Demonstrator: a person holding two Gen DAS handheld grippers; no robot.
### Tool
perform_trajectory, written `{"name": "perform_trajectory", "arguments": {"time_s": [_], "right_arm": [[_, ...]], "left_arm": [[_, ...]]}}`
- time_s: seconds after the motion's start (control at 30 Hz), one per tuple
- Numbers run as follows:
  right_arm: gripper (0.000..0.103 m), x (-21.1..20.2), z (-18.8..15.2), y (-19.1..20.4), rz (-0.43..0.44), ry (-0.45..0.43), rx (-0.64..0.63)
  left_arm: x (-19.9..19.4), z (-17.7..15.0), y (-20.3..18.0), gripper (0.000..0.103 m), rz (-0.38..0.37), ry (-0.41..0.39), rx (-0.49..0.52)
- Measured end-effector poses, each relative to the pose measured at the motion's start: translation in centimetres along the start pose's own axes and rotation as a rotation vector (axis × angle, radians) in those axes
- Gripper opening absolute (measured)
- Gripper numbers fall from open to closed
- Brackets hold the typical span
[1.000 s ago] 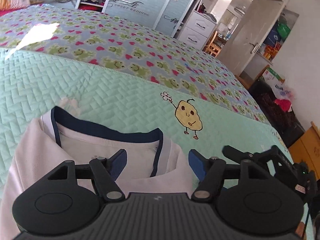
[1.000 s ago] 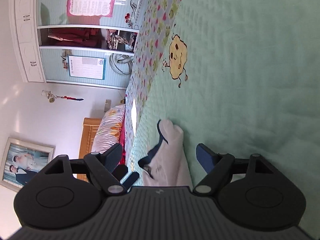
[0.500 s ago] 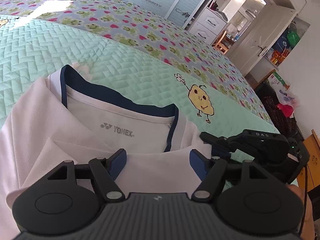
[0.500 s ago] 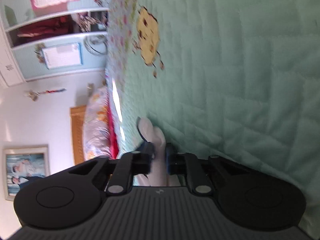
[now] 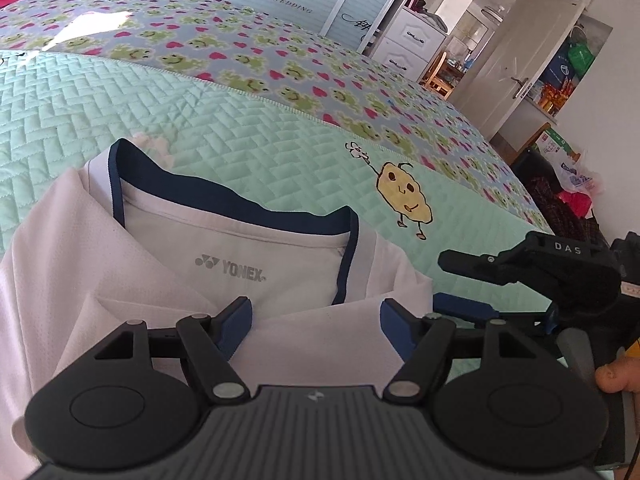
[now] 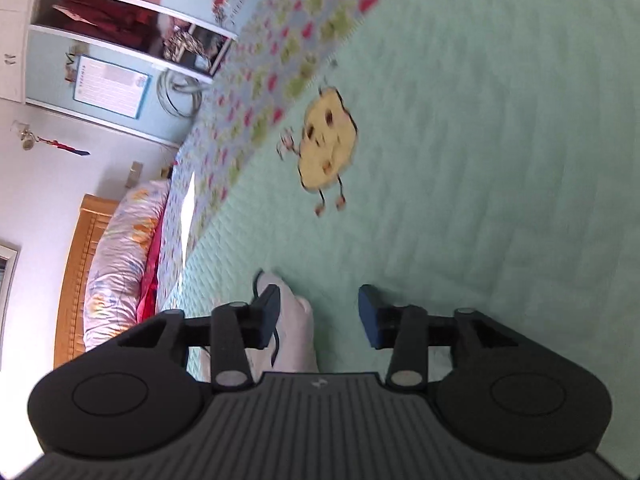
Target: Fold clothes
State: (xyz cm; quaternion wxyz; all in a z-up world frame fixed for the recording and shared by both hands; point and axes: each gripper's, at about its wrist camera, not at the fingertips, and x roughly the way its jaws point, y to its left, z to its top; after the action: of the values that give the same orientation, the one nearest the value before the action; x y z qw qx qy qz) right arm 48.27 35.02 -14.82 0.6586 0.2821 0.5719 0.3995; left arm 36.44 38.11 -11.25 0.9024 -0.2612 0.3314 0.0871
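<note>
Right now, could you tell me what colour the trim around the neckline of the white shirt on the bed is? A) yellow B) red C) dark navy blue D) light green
C: in the left wrist view the white shirt lies on the green quilt with a dark navy band running round its open neckline, above the printed logo.

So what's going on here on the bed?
A person with a gripper in each hand is folding a white shirt with a navy collar on a green quilt. The left gripper hangs open over the folded front of the shirt, gripping nothing. The right gripper sits at the shirt's edge with its jaws opening; a fold of white fabric lies by one finger, not pinched.
</note>
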Motion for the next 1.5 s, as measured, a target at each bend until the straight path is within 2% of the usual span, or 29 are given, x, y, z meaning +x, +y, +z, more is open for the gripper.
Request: {"name": "perform_trajectory", "arguments": {"time_s": [0.03,0.1,0.13,0.2,0.23,0.33,0.47,0.6,0.73,0.8,0.83,0.9,0.93,1.0,1.03,1.13,1.23,1.33,1.43,1.47,1.5], "right_arm": [[0.043,0.6,0.0,0.0,0.021,0.022,0.008],[0.011,1.7,-0.1,-0.2,0.021,0.052,0.036],[0.000,2.1,-0.2,-0.3,0.024,0.062,0.050],[0.000,1.9,-0.6,0.1,0.038,0.043,0.022],[0.000,1.5,-0.7,1.1,-0.004,0.013,-0.046],[0.000,0.4,-1.3,4.6,-0.252,-0.111,-0.361],[0.000,0.5,-1.5,5.1,-0.272,-0.116,-0.403],[0.000,0.5,-1.1,3.3,-0.243,-0.127,-0.324],[0.008,-0.3,0.0,0.2,-0.068,-0.203,-0.112],[0.009,-1.6,-0.1,-0.8,-0.036,-0.234,-0.051],[0.010,-2.3,-0.5,-1.0,-0.029,-0.242,-0.049],[0.020,-3.8,-1.5,-1.3,-0.016,-0.258,-0.046],[0.026,-4.4,-2.4,-1.8,-0.008,-0.261,-0.053],[0.030,-5.5,-4.7,-3.0,0.006,-0.264,-0.072],[0.030,-6.1,-5.8,-3.6,0.014,-0.266,-0.082],[0.026,-6.9,-8.2,-5.7,0.128,-0.321,-0.192],[0.024,-6.8,-7.9,-6.1,0.160,-0.327,-0.196],[0.023,-6.5,-7.7,-6.0,0.145,-0.326,-0.217],[0.018,-6.1,-7.5,-5.6,0.111,-0.326,-0.237],[0.016,-6.0,-7.4,-5.6,0.102,-0.326,-0.242],[0.014,-5.9,-7.4,-5.5,0.094,-0.327,-0.247]], "left_arm": [[0.0,-0.1,0.0,0.074,-0.001,0.001,0.001],[0.0,0.0,-0.1,0.074,0.000,0.006,0.012],[0.1,0.0,-0.2,0.075,0.001,0.009,0.017],[0.1,0.1,-0.3,0.076,0.003,0.015,0.028],[0.1,0.3,-0.4,0.076,0.004,0.023,0.024],[0.3,1.2,-0.5,0.076,0.015,0.041,0.021],[1.3,1.9,-1.0,0.076,0.055,0.062,0.086],[2.1,1.9,-1.2,0.077,0.077,0.064,0.142],[2.1,1.5,-1.2,0.079,0.080,0.046,0.186],[1.8,1.4,-1.5,0.079,0.084,0.039,0.193],[1.6,1.3,-1.6,0.079,0.085,0.036,0.197],[0.8,1.5,-1.9,0.079,0.024,0.012,0.185],[0.5,1.6,-2.4,0.079,-0.004,0.002,0.214],[0.8,1.6,-3.4,0.078,-0.028,0.007,0.300],[1.3,1.7,-4.0,0.078,-0.037,0.024,0.342],[2.3,2.0,-4.7,0.075,-0.086,0.078,0.406],[2.4,2.1,-5.2,0.074,-0.095,0.101,0.452],[1.6,1.2,-5.2,0.073,-0.043,0.052,0.451],[0.9,0.2,-4.5,0.073,-0.007,-0.017,0.393],[1.0,0.0,-4.2,0.071,0.000,-0.025,0.371],[1.2,-0.2,-3.9,0.064,0.001,-0.022,0.353]]}}
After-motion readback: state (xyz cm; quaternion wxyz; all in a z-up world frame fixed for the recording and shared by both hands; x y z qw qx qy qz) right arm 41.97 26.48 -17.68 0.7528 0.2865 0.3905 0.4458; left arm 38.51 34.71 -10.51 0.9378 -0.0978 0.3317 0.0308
